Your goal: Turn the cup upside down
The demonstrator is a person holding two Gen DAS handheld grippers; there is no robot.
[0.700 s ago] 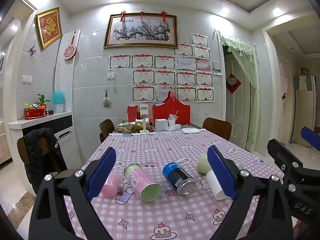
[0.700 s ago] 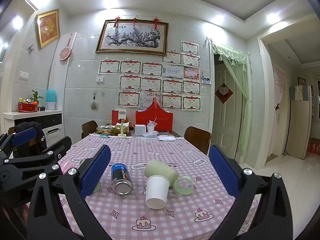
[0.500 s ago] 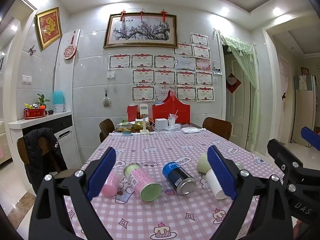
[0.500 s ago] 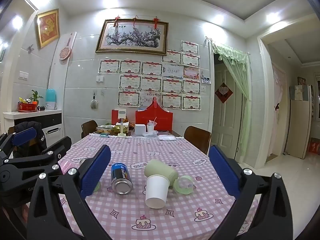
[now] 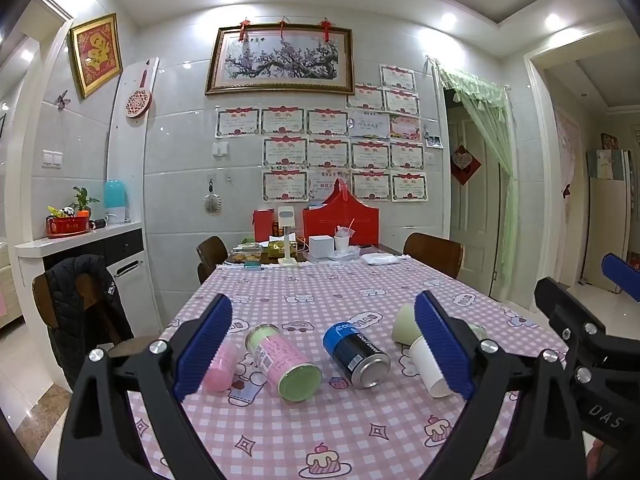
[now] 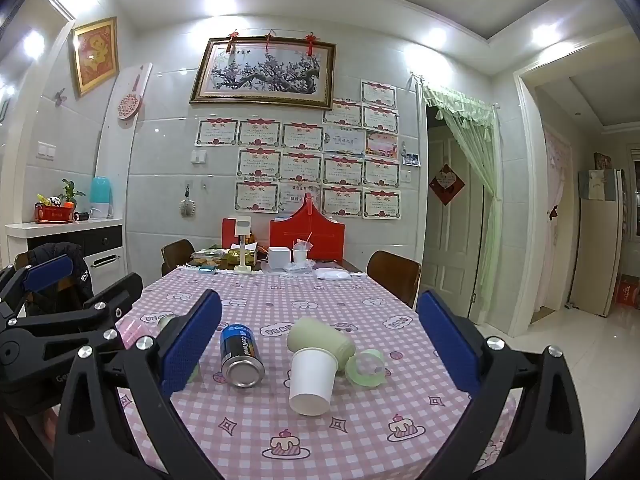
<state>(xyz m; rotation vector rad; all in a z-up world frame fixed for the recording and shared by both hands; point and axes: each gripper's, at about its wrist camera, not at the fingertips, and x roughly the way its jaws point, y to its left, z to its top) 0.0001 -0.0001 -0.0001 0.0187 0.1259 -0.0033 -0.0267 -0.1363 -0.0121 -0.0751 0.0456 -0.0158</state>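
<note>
A white paper cup lies on its side on the pink checked tablecloth, mouth toward me. In the left wrist view the cup is partly hidden behind the right finger. A pale green cup lies on its side just behind it, and a small green cup lies to its right. A pink cup lies at the left. My right gripper is open and empty, held above the table's near edge. My left gripper is open and empty too.
A blue and black can and a pink and green can lie on their sides between the cups. Boxes, a red bag and dishes stand at the table's far end. Chairs stand around the table.
</note>
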